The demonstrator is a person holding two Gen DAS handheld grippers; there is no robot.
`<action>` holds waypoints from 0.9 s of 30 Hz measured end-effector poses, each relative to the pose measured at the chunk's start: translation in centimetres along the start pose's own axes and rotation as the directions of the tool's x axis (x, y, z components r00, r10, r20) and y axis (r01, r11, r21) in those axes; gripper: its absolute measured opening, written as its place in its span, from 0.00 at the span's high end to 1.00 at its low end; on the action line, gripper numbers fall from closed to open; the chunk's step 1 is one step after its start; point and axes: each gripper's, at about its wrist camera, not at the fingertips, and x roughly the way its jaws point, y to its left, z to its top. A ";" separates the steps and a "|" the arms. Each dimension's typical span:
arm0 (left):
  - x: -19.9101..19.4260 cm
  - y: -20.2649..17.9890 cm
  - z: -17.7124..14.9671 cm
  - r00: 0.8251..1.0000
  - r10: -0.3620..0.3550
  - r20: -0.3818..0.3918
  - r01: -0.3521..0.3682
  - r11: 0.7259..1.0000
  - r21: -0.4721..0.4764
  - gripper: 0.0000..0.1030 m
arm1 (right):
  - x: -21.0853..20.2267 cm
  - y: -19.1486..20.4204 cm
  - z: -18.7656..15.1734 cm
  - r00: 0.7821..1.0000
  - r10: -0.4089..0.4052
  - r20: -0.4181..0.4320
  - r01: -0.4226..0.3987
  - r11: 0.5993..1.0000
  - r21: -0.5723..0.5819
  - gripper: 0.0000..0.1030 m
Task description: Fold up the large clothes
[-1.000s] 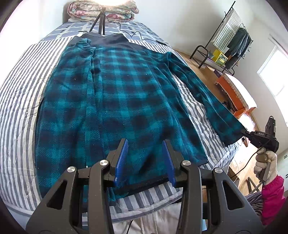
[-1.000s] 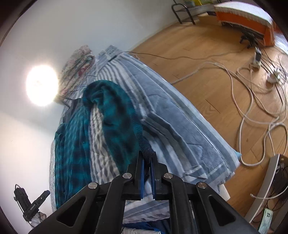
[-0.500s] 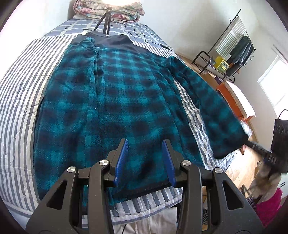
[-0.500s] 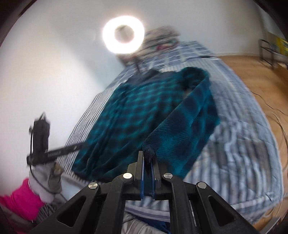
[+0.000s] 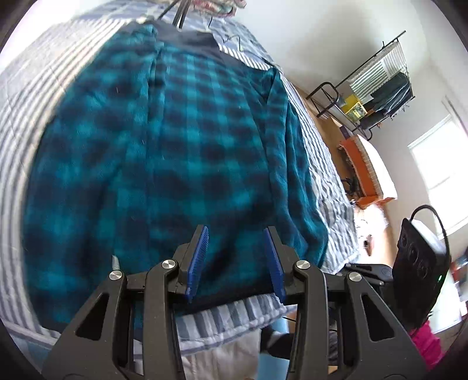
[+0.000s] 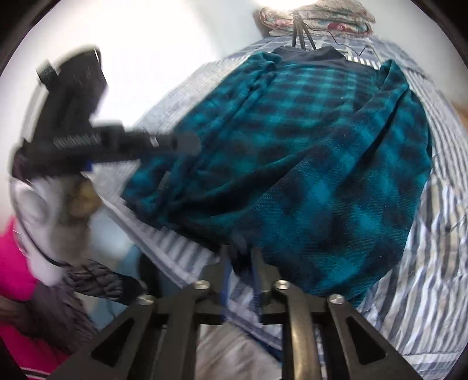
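Note:
A large teal-and-black plaid fleece garment lies spread on the striped bed, collar at the far end. Its right sleeve is folded inward across the body, and the left sleeve also lies folded over it. My left gripper hovers open just above the near hem, with nothing between its blue pads. My right gripper is at the near edge of the bed and its jaws are opening. The sleeve's dark cuff lies at the fingertips, blurred, with a gap showing between the fingers.
A folded floral quilt and a tripod are at the head of the bed. A clothes rack and an orange bench stand on the wooden floor to the right. The person's pink sleeve and gloved hand are at the left.
The right gripper carried the sleeve from off the bed's right side over onto the garment's body, and its jaws have parted. The left gripper rolled slightly and stayed over the hem.

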 end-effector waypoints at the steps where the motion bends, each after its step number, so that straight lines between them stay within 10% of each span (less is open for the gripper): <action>1: 0.3 0.1 -0.1 1.000 -0.012 -0.011 0.012 1.000 -0.010 0.62 | -0.7 -0.4 0.0 0.999 0.039 0.009 -0.039 0.999 0.017 0.67; 10: 3.1 -0.8 -0.4 0.992 -0.106 -0.075 0.099 0.991 -0.094 0.49 | -6.0 -4.2 1.7 0.976 0.131 0.175 -0.156 0.978 0.138 0.64; 21: 8.4 -3.0 -1.7 0.976 -0.129 -0.178 0.115 0.990 -0.084 0.49 | -8.4 -12.1 10.1 0.969 -0.083 0.231 0.016 0.960 0.281 0.59; 27: 9.1 -4.6 -1.3 0.974 -0.139 -0.181 0.139 0.990 -0.017 0.92 | -6.8 -17.8 17.5 0.949 -0.249 0.196 0.179 0.932 0.316 0.58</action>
